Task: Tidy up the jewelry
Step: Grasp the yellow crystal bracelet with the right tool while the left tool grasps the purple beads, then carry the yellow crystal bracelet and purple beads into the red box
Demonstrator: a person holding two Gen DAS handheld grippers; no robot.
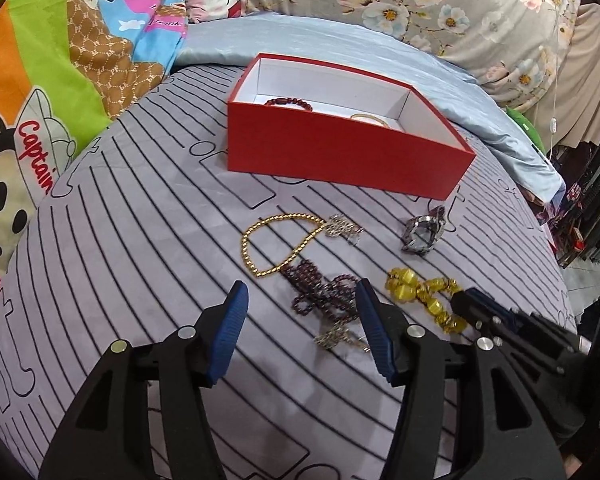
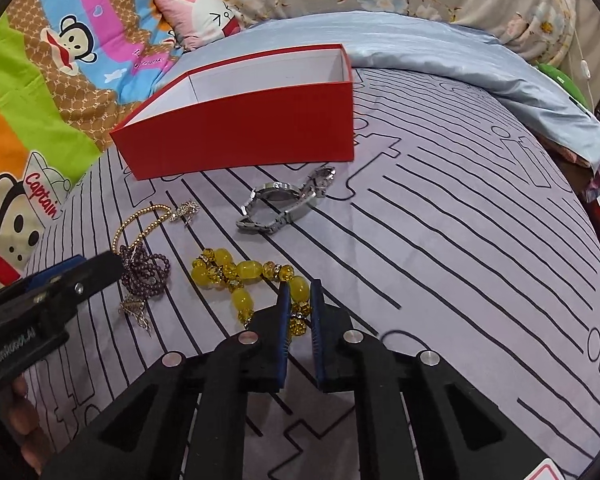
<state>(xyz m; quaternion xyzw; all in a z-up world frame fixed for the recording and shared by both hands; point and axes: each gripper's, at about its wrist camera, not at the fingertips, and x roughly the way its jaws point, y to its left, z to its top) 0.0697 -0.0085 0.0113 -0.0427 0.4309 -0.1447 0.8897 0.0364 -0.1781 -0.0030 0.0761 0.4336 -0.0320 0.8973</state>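
You are closing the right claw (image 2: 299, 304) on the yellow beads (image 2: 236, 270), which are lying mid-bed (image 2: 440, 240), near its front edge; the pads are pinching one end. Your left claw (image 1: 300, 300) is hanging half-wide over the purple beads (image 1: 320, 288), gripping nothing. Next, I judge, you are lifting clear and carrying over the near wall of the box (image 2: 240, 136); the bed to the right is lying open.

Left black plastic two-finger gripper (image 1: 302, 326) with ribbed blue rubber pads (image 1: 230, 336), round silver pivot pins, triangular cut-outs in its arms, right black plastic two-finger gripper (image 2: 300, 312) alike, white lettering on the left gripper's side.
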